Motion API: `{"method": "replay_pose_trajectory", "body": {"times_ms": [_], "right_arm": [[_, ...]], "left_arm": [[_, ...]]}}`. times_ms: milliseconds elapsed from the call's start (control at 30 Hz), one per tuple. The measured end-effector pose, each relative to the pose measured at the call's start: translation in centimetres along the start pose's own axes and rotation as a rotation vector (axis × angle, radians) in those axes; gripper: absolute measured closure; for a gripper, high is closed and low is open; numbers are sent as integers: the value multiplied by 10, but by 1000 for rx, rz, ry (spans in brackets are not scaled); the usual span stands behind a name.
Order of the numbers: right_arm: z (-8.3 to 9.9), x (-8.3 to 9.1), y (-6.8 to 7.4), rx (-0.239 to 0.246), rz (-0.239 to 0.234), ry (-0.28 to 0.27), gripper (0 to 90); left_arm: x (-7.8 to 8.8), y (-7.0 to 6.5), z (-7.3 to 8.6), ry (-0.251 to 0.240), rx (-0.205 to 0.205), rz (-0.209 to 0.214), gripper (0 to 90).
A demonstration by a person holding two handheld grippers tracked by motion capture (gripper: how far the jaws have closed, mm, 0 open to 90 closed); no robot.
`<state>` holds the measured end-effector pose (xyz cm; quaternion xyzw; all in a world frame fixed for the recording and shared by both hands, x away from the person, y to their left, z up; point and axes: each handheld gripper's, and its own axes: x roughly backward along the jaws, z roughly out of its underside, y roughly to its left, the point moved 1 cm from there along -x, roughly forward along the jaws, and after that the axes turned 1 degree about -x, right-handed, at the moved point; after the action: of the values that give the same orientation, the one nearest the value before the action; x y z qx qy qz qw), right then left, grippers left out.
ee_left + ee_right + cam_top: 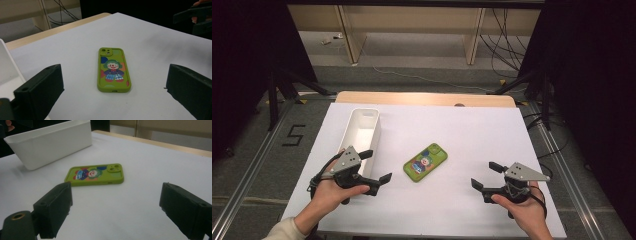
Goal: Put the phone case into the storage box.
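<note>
The high view takes in the whole white table (492,135), with a green phone (425,162) lying flat near the middle of the frame, a long white bin (362,131) at centre left, the left gripper (376,166) at lower left just in front of the bin's near end, and the right gripper (487,175) at lower right. Each is held in a hand, and both have their jaws spread wide with nothing between them. That view gives the layout but leaves the picture on the phone's case small and vague. The left gripper view brings the phone (113,70) close, in the centre of the frame between the two black jaws and beyond them, apart from both; here the clown picture and the camera bump at the phone's far end are plain, and the other gripper (193,21) shows in the upper right corner. The right gripper view shows the phone (95,175) lying crosswise left of centre, beyond the spread jaws and untouched, with the bin (50,145) standing behind it in the upper left, near the phone but not touching it.
</note>
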<state>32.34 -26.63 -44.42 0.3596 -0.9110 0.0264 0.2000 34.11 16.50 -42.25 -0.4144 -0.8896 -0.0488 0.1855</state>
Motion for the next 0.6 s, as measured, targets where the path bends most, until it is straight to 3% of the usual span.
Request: {"method": "replay_pose_trajectory", "body": {"times_ms": [300,600], "right_arm": [[0,0,0,1,4,-1,124],[0,0,1,3,4,3,124]], "left_arm": [[1,0,0,-1,2,-9,16],[1,-2,-5,-15,-6,-54,204]]}}
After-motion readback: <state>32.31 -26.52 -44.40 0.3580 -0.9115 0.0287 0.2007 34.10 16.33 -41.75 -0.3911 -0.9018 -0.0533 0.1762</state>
